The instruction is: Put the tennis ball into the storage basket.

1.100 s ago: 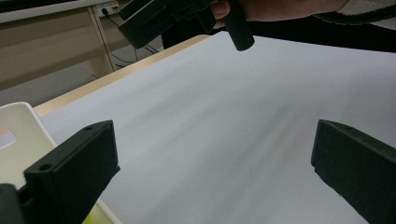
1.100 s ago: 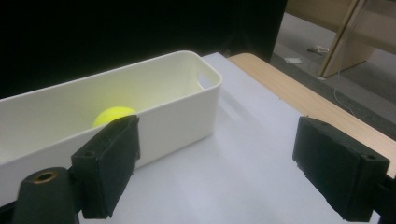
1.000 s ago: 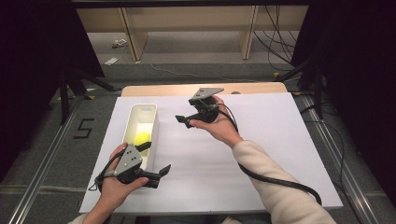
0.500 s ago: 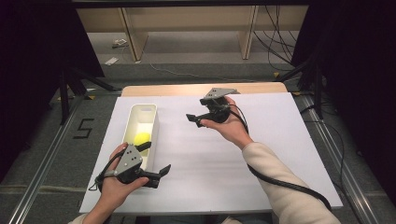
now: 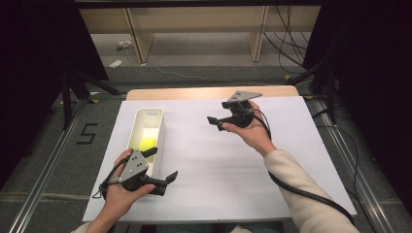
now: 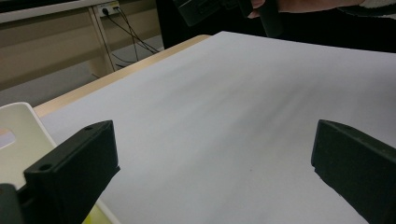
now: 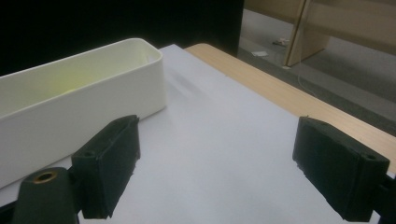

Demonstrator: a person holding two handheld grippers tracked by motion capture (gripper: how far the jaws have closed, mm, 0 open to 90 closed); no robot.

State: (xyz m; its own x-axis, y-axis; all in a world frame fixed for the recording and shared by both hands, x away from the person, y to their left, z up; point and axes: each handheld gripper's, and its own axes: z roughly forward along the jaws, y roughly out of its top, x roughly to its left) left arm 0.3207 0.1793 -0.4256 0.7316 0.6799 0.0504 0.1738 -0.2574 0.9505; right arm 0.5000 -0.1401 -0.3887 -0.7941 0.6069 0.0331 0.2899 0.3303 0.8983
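Both grippers are empty here, and the job looks to me to be at a pause around the ball, which lies in the near half of the white bin at the left of the table. The left gripper sits low beside the bin's near end, jaws spread wide with nothing between them; the right gripper is held up over the middle of the table, well apart from the bin, its jaws likewise wide and bare. If the ball is to come out, my guess is the next move falls to the left one (it is much the closer), which would need to swing over the rim, dip into the bin and close on something round that may roll away. The high view is where the ball shows plainly; the right gripper view gives the bin's long side wall and merely a yellow-green glow on the inside, with the wooden table edge beyond. The left gripper view looks across bare white surface, catching a corner of the bin and, far off, the other hand.
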